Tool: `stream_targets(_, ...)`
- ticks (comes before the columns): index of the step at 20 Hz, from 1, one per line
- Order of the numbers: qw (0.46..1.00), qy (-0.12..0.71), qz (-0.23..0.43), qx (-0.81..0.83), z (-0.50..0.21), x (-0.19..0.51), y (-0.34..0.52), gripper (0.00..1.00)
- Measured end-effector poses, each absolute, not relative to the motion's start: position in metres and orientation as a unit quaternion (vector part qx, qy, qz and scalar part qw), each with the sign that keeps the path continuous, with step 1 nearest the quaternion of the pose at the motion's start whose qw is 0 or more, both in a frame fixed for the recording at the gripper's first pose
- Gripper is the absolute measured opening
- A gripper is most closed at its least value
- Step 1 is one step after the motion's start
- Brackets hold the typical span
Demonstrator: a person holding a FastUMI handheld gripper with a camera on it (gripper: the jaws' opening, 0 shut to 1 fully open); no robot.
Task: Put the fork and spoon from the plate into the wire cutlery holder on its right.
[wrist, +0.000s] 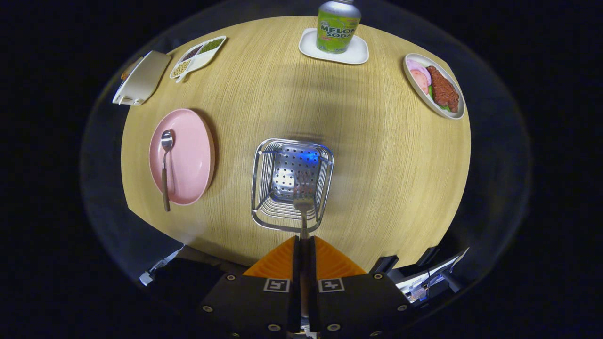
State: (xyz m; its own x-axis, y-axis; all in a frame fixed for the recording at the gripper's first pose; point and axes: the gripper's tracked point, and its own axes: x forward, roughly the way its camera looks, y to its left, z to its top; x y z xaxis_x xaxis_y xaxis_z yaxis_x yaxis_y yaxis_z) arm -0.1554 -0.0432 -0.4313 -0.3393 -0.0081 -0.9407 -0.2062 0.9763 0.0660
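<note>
Wood-grain surface [377, 188] carries, at the left, a pink plate [188, 155] with the spoon [165, 165] lying on it, not yet moved. To its right stands the wire cutlery holder [292, 183]; the claw [304, 245] is clenched on the fork [303, 207], tines poised over the holder's opening. Neither utensil is delivered yet.

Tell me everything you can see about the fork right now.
The fork is shiny metal, clamped by its handle between the gripper fingers, both pressing on it. It points straight ahead, tines forward, hanging over the open top of the wire cutlery holder. Its head sits above the holder's perforated base. I cannot tell whether the tines touch the wire.
</note>
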Motion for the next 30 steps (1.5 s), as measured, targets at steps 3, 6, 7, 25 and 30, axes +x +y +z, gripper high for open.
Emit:
stream_targets(3,0.585,0.805,0.081,-0.060,-0.435,-0.143,-0.040,0.08)
stream_targets(6,0.607,0.789,0.075,-0.048,-0.436,-0.133,-0.039,0.10)
stream_targets(7,0.615,0.785,0.071,-0.041,-0.435,-0.129,-0.038,0.11)
stream_targets(25,0.682,0.715,0.143,0.062,-0.385,-0.137,0.096,0.76)
stream_targets(30,0.664,0.724,0.173,0.068,-0.399,-0.151,0.153,0.79)
